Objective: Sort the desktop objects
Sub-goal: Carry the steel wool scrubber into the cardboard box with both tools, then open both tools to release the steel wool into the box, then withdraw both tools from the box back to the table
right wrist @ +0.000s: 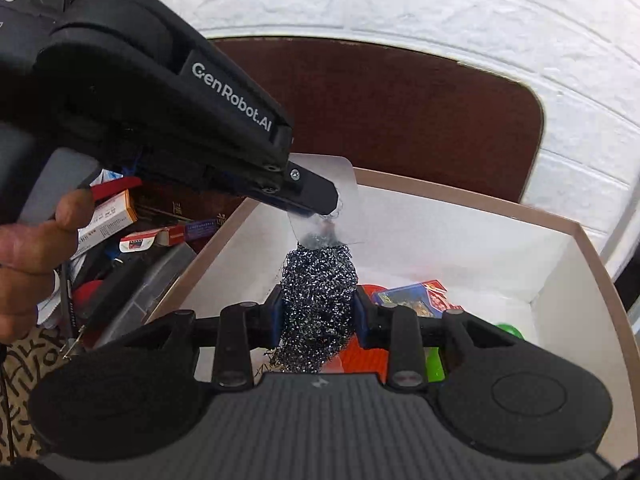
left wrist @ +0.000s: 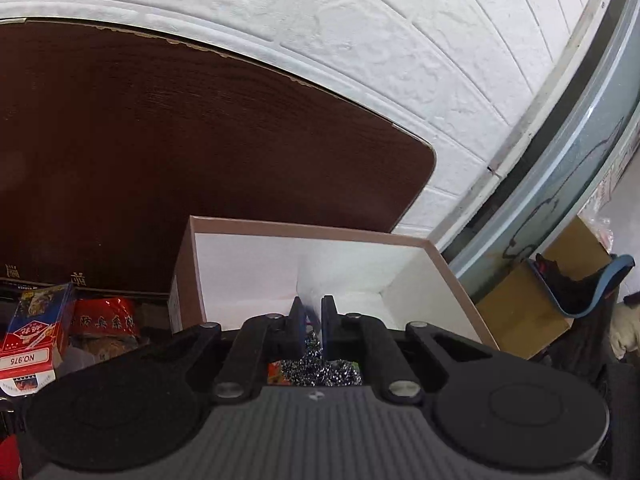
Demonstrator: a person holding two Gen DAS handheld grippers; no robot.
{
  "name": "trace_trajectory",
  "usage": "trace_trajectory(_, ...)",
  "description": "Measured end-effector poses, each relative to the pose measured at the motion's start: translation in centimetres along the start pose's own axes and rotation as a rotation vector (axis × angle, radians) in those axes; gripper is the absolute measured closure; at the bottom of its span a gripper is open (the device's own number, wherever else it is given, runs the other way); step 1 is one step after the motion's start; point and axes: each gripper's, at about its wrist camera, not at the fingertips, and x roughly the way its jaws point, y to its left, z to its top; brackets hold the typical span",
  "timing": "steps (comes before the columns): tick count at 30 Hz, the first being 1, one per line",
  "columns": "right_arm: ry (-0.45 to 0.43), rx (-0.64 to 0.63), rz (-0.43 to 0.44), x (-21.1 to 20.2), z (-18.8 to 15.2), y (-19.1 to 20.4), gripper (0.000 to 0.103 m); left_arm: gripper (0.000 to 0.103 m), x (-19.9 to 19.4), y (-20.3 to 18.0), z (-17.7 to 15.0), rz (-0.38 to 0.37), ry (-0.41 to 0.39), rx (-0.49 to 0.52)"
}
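A steel wool scrubber (right wrist: 318, 304) in a clear plastic wrapper (right wrist: 340, 184) hangs over the open cardboard box (right wrist: 592, 264). My left gripper (right wrist: 320, 210) is shut on the top of the wrapper and holds it from the upper left. In the left wrist view its jaws (left wrist: 311, 320) are closed on the clear wrapper (left wrist: 310, 280), with the scrubber (left wrist: 320, 368) below them. My right gripper (right wrist: 318, 312) has its fingers on both sides of the scrubber, closed against it.
The box (left wrist: 440, 264) holds a blue and red card pack (right wrist: 412, 296), an orange item (right wrist: 366, 360) and a green item (right wrist: 510, 330). Left of it lies a heap of small boxes (right wrist: 116, 216) and a card pack (left wrist: 36, 328). A dark brown tabletop (left wrist: 160, 160) and white wall (left wrist: 400, 40) lie behind.
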Motion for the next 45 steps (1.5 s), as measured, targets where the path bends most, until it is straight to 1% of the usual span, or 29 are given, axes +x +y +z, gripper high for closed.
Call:
trace_trajectory(1,0.012,-0.013,0.002,0.2,0.1,0.1,0.062,0.08,-0.3,0.2,-0.1,-0.01,-0.022,-0.006)
trace_trajectory(2,0.013,-0.028,-0.008,0.3,0.2,0.4,0.055,0.065,-0.5,0.3,-0.1,-0.024,-0.037,-0.006)
trace_trajectory(3,0.003,-0.04,-0.022,0.3,0.1,0.7,0.052,0.032,-0.9,0.4,-0.2,-0.034,-0.05,-0.007)
trace_trajectory(4,0.0,-0.052,-0.027,0.2,0.0,0.8,0.049,0.017,-1.3,0.5,-0.3,-0.031,-0.07,-0.007)
trace_trajectory(6,0.004,-0.058,-0.019,0.1,-0.2,0.9,0.033,0.016,-2.1,0.4,-0.5,-0.037,-0.106,0.002)
trace_trajectory(7,-0.004,-0.054,-0.021,-0.2,-0.4,1.0,0.029,0.012,-2.4,0.4,-0.5,-0.047,-0.101,0.007)
trace_trajectory(8,-0.012,-0.049,-0.025,-0.5,-0.5,1.0,0.02,0.012,-2.5,0.3,-0.6,-0.051,-0.091,0.008)
trace_trajectory(9,-0.017,-0.042,-0.029,-0.5,-0.5,1.1,0.014,0.012,-2.8,0.3,-0.7,-0.05,-0.082,0.01)
trace_trajectory(10,-0.023,-0.034,-0.031,-0.8,-0.6,1.2,0.012,0.012,-3.0,0.2,-0.9,-0.046,-0.076,0.015)
trace_trajectory(17,0.001,-0.019,-0.021,-2.3,-1.6,2.0,0.012,0.012,-4.7,-1.2,-2.7,0.015,-0.078,0.1)
trace_trajectory(22,-0.002,0.004,-0.029,-4.2,-1.9,2.2,0.012,0.012,-6.5,-2.2,-4.3,0.01,-0.076,0.131)
trace_trajectory(28,-0.04,0.017,-0.027,-7.5,-2.0,3.0,0.012,0.012,-9.0,-3.2,-6.4,0.032,-0.092,0.172)
trace_trajectory(34,-0.079,0.011,-0.007,-10.5,-2.2,4.7,0.012,0.012,-12.1,-3.2,-8.3,0.035,-0.116,0.15)
trace_trajectory(39,-0.099,0.001,0.017,-12.4,-2.6,6.6,0.012,0.01,-15.2,-1.9,-10.2,0.013,-0.121,0.049)
trace_trajectory(45,-0.107,-0.003,0.048,-14.2,-3.8,9.3,0.012,0.01,-18.3,-0.4,-13.9,0.072,-0.137,0.02)
